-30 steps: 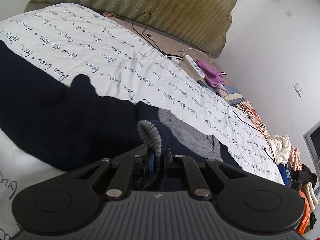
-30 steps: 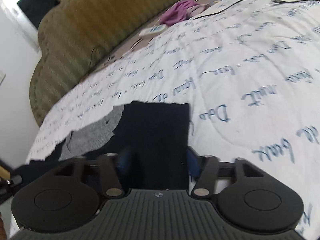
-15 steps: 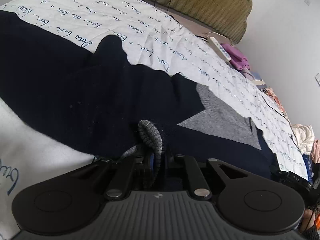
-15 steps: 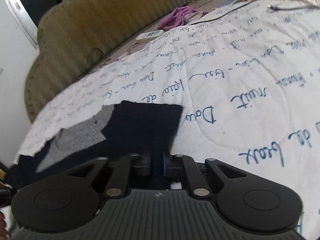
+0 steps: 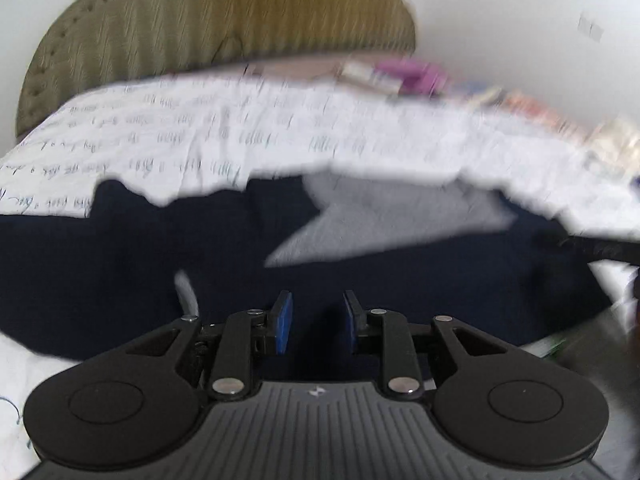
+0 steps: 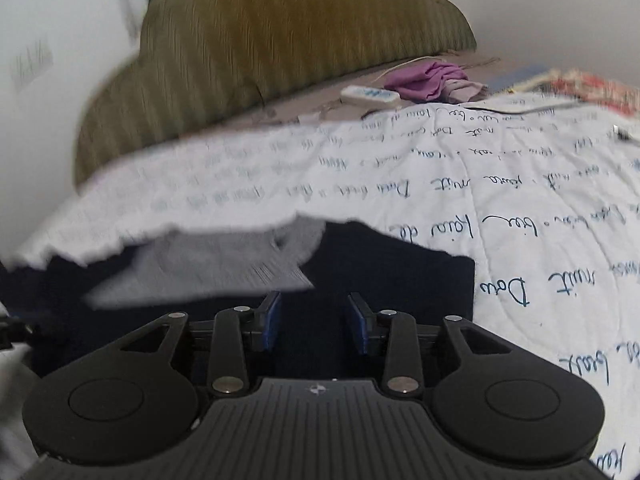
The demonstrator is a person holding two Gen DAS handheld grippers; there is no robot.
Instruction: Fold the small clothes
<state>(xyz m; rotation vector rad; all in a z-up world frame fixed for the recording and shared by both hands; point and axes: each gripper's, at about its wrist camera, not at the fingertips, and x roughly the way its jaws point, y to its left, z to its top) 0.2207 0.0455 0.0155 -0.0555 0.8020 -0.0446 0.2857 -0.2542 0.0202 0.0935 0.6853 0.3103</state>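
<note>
Both grippers hang over the dark navy garment (image 5: 120, 264). On the left gripper (image 5: 316, 320) the blue pads have just been spreading and now stand apart with nothing between them; the right gripper (image 6: 314, 322) has likewise just been opening, and its gap is bare too. That garment lies flat on the white quilt (image 6: 520, 200) with blue handwriting, a grey panel (image 6: 224, 264) showing across its upper part and a straight edge on its right side. Open quilt stretches beyond it to the right. Farther back stand an olive headboard (image 6: 280, 40), a purple cloth (image 6: 424, 78), a white remote (image 6: 370, 95) and a dark cable (image 6: 516, 112).
</note>
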